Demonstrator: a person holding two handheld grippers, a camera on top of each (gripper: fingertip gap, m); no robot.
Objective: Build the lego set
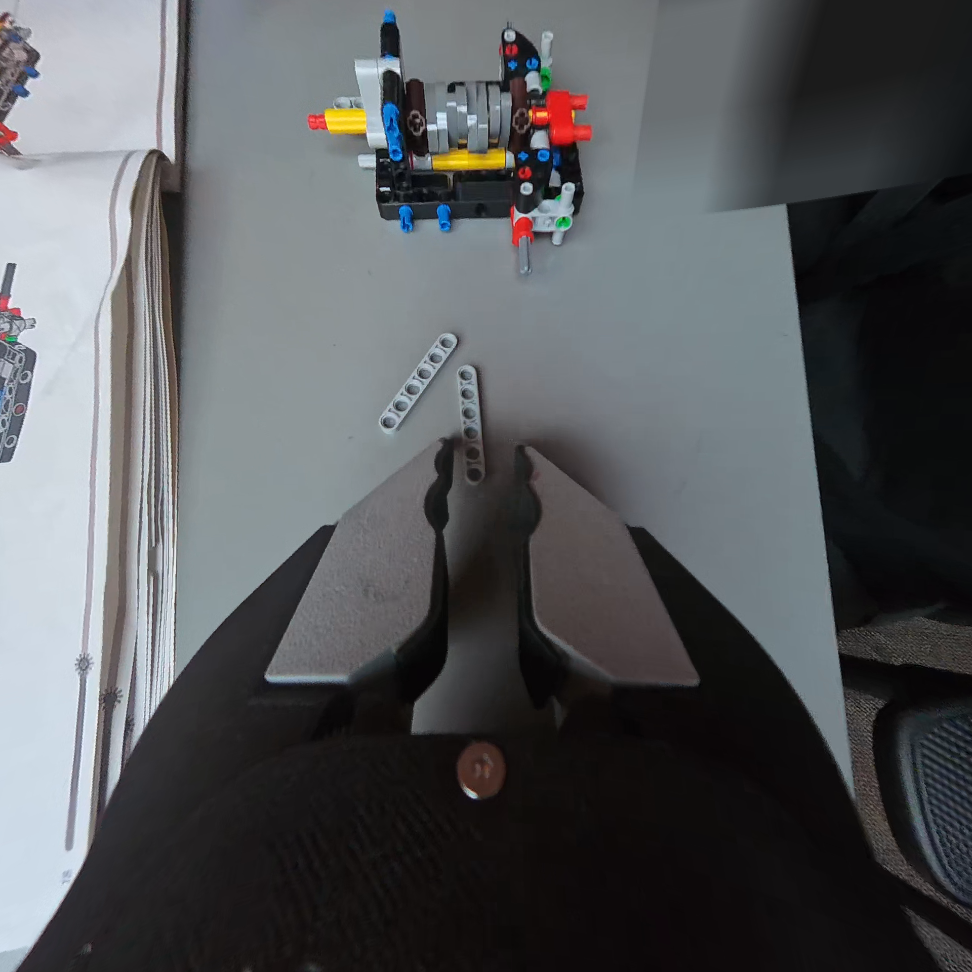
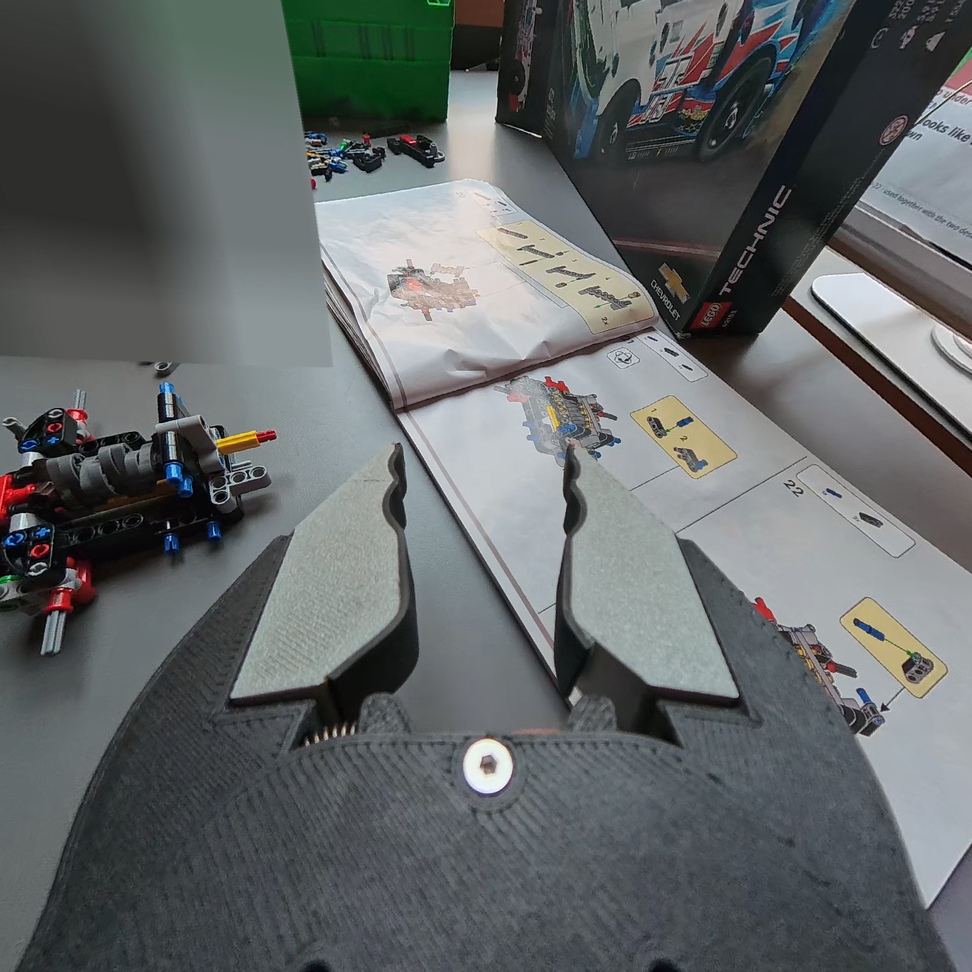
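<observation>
A partly built lego assembly point(image 1: 463, 131) of black, grey, yellow, red and blue parts stands on the grey table; it also shows at the left of the right wrist view point(image 2: 115, 489). Two light grey beams with holes lie nearer: one slanted point(image 1: 418, 383), one point(image 1: 469, 423) whose near end lies between my left gripper's fingertips. My left gripper point(image 1: 484, 449) is open, low over the table, its jaws on either side of that beam and apart from it. My right gripper point(image 2: 484, 452) is open and empty, over the table edge of the open instruction booklet point(image 2: 526, 326).
The booklet also lies along the left in the left wrist view point(image 1: 79, 368). A dark lego box point(image 2: 684, 158) stands behind it. Loose small parts point(image 2: 368, 150) lie in front of a green bin point(image 2: 373, 58). The table's right edge point(image 1: 810, 421) drops to a chair and floor. The left gripper's tips are roughly 25 cm from the right gripper's.
</observation>
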